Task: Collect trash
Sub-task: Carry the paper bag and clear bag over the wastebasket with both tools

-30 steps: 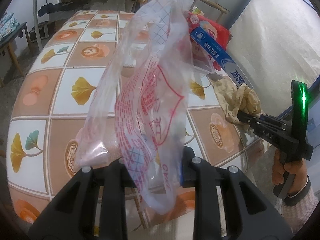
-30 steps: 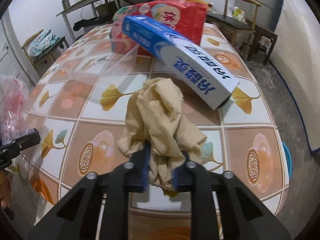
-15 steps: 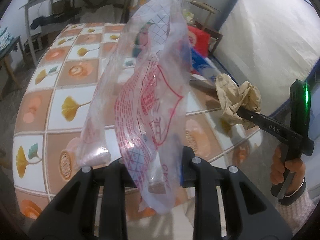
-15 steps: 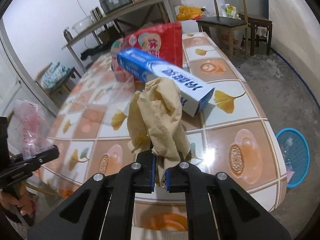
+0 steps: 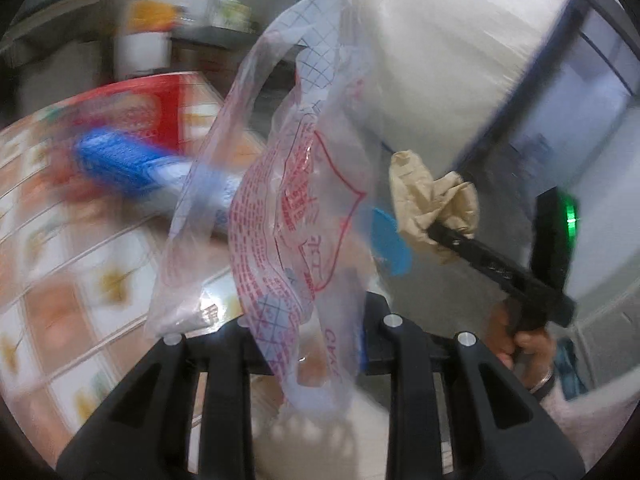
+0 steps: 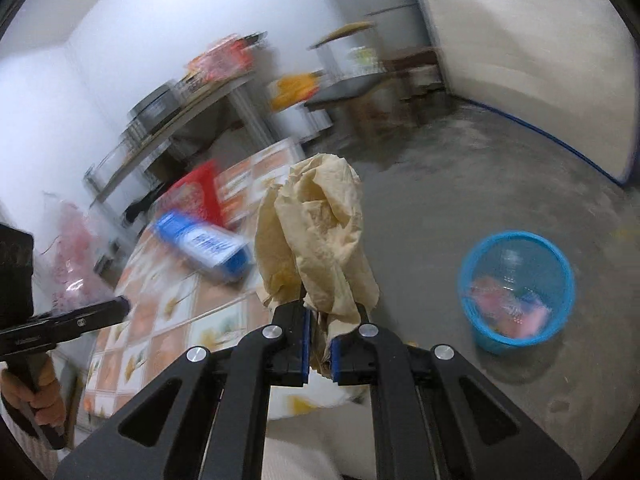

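Carry step — both pieces of trash are lifted clear of the tiled surface (image 6: 168, 320). Left tongs (image 5: 308, 344) pinch the clear printed plastic bag (image 5: 296, 208). Right tongs (image 6: 319, 354) are pressed onto the crumpled tan paper (image 6: 316, 236), left of the blue basket (image 6: 516, 284) on the floor. Next, I judge — bring both over the basket, then release.

A blurred metal shelf rack (image 6: 180, 120) fills my upper left. A wooden chair (image 6: 360, 60) stands top centre.
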A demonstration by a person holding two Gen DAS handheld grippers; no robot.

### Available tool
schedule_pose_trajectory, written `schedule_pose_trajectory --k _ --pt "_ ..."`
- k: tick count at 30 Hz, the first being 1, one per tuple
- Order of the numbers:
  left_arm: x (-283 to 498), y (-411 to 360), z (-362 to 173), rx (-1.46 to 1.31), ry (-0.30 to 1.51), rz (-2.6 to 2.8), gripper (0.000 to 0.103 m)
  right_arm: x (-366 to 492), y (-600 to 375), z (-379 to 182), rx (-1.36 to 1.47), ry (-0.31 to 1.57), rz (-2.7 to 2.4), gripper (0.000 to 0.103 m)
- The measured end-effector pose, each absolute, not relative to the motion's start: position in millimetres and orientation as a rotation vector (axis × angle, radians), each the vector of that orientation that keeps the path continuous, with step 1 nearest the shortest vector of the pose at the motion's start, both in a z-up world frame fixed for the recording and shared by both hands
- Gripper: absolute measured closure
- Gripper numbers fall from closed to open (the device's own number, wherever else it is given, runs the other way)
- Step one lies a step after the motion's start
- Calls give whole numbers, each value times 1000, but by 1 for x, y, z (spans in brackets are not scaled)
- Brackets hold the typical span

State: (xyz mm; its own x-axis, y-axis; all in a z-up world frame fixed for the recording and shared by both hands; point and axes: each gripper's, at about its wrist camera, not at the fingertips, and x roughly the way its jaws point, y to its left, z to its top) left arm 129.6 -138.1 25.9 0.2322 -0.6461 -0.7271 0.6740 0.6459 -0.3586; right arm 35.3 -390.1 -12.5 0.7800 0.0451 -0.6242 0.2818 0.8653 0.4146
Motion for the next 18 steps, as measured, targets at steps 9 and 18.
schedule_pose_trajectory --k 9,18 --pt "173 -351 -22 191 1280 -1127 79 -17 -543 -101 783 754 -486 95" --pt "216 -531 -161 326 1644 -977 79 13 -611 -210 920 899 -589 95"
